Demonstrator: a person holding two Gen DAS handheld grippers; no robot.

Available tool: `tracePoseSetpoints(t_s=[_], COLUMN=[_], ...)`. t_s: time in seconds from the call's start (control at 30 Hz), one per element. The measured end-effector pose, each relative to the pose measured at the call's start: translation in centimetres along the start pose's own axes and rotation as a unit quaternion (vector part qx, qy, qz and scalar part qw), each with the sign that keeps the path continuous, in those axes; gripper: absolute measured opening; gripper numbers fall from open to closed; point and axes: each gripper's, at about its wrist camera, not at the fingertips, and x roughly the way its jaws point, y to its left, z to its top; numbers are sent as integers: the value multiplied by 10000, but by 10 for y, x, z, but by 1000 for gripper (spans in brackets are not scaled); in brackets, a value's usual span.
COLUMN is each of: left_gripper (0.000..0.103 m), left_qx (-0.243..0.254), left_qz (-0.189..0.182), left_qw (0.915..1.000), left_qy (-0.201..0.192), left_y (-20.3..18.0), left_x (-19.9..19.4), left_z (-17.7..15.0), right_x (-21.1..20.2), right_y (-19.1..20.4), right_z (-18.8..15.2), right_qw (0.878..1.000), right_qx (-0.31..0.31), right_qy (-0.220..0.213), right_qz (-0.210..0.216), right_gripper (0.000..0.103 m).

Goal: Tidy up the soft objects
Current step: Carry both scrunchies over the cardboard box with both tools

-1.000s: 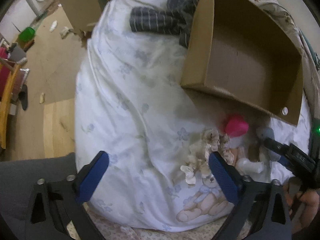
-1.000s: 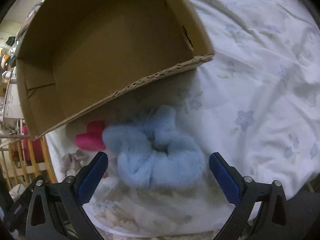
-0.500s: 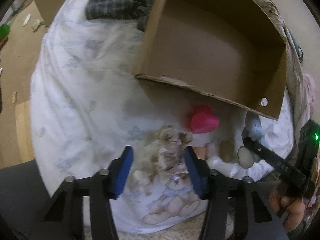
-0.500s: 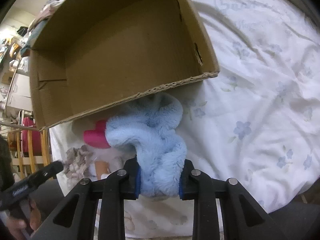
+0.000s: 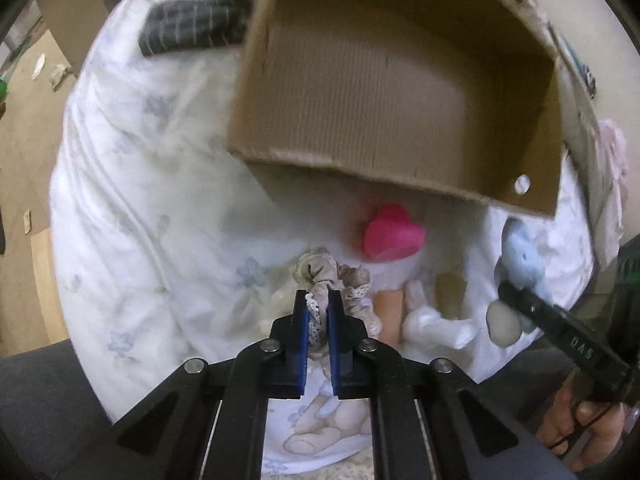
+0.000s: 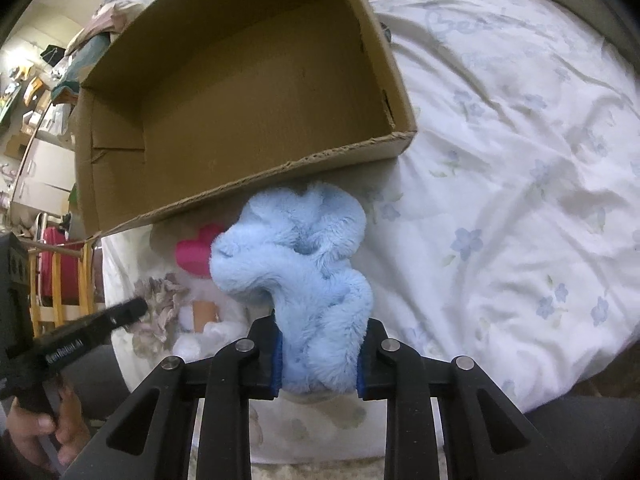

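My left gripper is shut on a beige lacy scrunchie lying on the white bedspread, just in front of the open cardboard box. My right gripper is shut on a fluffy light-blue scrunchie, held below the box's near edge; it also shows at the right of the left wrist view. A pink heart-shaped soft thing lies between the two scrunchies, beside the box wall. The box inside looks empty.
A white fluffy item and a tan patch lie near the bed's front edge. A dark plaid cloth lies behind the box at the left. The floral bedspread spreads to the right. Wooden floor lies left of the bed.
Both grippers have gone from wide open to shut: the left closed on the beige scrunchie, the right on the blue one. Both views have moved closer to the box.
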Motion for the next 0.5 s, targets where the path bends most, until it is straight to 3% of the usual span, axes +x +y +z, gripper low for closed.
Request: tracePoseSetpoints(t_s=[0.17, 0.5], left_gripper=[8, 8], left_qx=[-199, -131], left_qz=[-199, -140], left_qw=[9990, 9951], left_qy=[-361, -975], left_y=[9, 16], left_x=[-29, -83], left_z=[-3, -31], right_x=[-23, -62], right_y=[11, 35], right_z=[-12, -28], right_qw=[9996, 9951], right_qx=[-166, -627], right_qy=[-227, -702], right_qz=[99, 313], right_gripper=[27, 26])
